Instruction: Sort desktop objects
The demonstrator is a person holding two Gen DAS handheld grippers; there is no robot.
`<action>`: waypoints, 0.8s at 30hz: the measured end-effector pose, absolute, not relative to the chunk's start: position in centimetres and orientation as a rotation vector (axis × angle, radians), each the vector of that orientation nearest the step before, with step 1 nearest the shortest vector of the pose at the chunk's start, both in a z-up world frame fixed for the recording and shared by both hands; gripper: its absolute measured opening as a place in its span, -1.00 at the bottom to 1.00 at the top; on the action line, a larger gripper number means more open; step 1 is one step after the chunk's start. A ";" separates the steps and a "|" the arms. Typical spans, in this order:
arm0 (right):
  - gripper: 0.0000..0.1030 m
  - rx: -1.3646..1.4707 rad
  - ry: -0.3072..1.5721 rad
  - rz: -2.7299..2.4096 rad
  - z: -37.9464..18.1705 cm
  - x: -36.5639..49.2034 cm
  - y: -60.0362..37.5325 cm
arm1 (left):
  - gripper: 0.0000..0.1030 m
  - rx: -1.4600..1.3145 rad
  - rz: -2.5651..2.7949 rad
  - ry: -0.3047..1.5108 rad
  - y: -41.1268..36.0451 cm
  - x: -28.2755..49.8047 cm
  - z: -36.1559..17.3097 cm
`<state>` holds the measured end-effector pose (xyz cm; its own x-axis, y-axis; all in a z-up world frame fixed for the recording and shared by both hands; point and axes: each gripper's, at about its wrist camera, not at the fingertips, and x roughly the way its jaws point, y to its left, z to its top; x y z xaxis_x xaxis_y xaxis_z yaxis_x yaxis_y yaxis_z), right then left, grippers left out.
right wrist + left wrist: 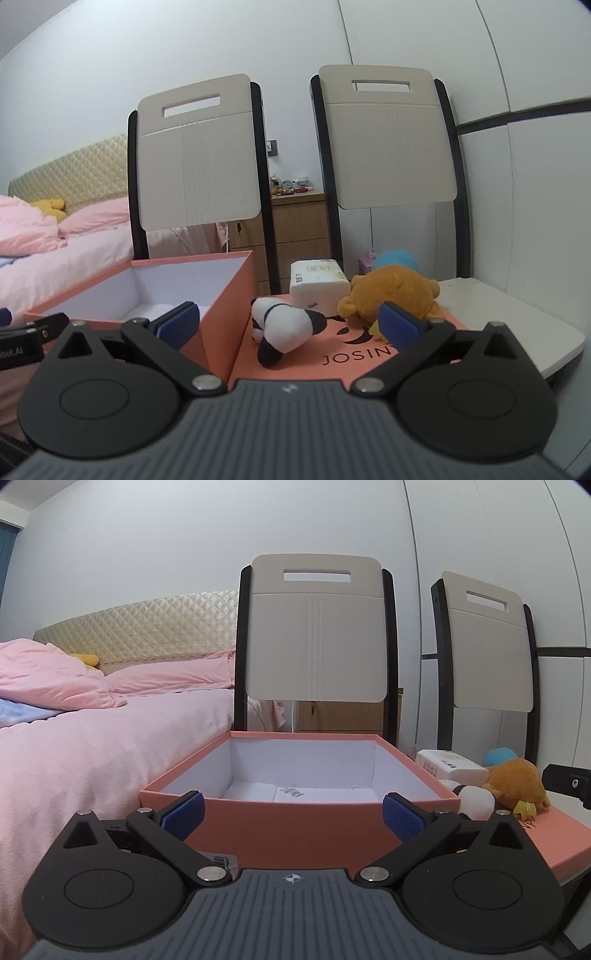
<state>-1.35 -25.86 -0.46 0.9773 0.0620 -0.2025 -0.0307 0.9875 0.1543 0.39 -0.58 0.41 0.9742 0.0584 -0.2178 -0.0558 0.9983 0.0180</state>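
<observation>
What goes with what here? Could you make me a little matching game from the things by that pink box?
Things:
1. panda
2. tissue pack
3. box
4. orange plush

Descriptions:
A. open, white inside, only a paper slip visible in it
B. white, standing behind the panda
C. black and white, lying on the pink lid
D. lying to the right of the tissue pack, in front of something blue

Pairs: 1-C, 2-B, 3-A, 4-D
</observation>
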 end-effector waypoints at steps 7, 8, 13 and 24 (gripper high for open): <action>1.00 0.162 0.188 0.068 -0.6 -1.3 -25.6 | 1.00 0.006 0.057 0.188 -0.6 -0.1 0.2; 1.00 0.156 0.187 0.067 -0.6 -1.4 -25.6 | 1.00 0.007 0.059 0.183 -0.6 -0.1 0.2; 1.00 0.130 0.182 0.065 -0.6 -1.5 -25.5 | 1.00 0.046 0.062 0.170 -1.1 0.1 -0.1; 1.00 0.115 0.184 0.075 -0.7 -1.6 -25.5 | 1.00 0.031 0.032 0.182 -1.1 0.1 -0.7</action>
<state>-1.59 -25.49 -0.73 0.9804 0.0845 -0.1778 -0.0635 0.9907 0.1207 0.15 -1.05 -0.68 0.9829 0.0348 -0.1806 -0.0292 0.9990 0.0338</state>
